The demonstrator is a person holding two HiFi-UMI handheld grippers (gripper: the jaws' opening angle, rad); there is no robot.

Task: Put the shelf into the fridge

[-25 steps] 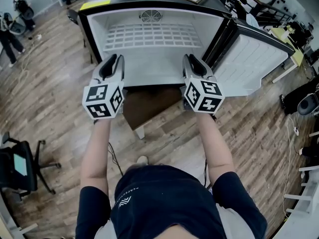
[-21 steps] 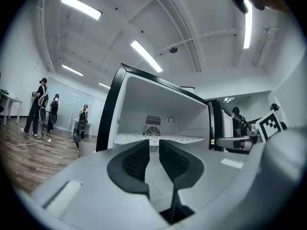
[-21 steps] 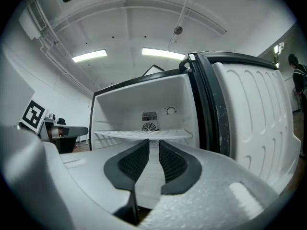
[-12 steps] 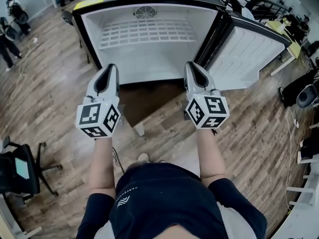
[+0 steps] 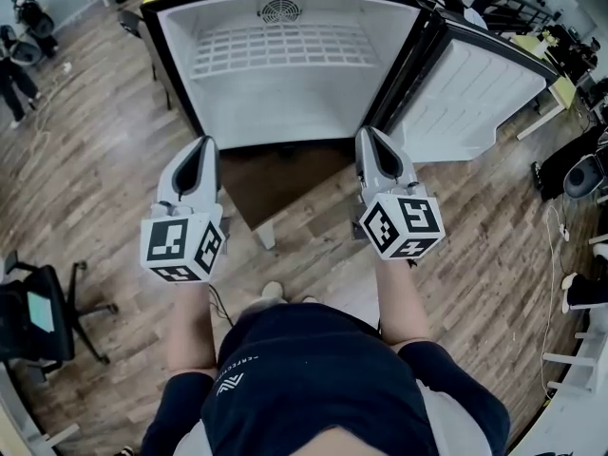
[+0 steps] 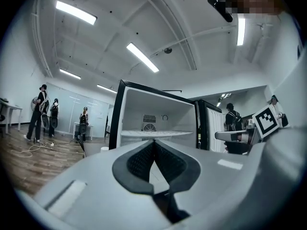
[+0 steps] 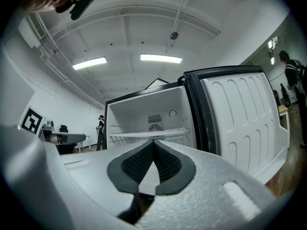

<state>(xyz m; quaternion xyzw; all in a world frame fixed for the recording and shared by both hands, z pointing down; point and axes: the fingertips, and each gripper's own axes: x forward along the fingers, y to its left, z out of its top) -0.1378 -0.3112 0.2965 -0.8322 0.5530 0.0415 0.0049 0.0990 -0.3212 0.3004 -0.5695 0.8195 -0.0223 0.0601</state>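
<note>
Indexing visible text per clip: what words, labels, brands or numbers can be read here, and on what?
No text reads clearly.
The dark shirt: small white logo with a line of print, too small to read.
Cubes on left gripper and right gripper: square black-and-white markers, no words.

Brown wood floor (image 5: 85, 169) all round. Black chair on wheels (image 5: 43, 316) at the left edge. Two people (image 5: 17, 65) standing far off at the top left. White cable (image 6: 29, 150) lying loose on the boards near them. Desk (image 5: 567, 93) and dark chair (image 5: 581, 174) along the right side. White walls (image 7: 62, 109). High white ceiling (image 6: 110, 18) with long bright strip lights (image 6: 142, 57).
</note>
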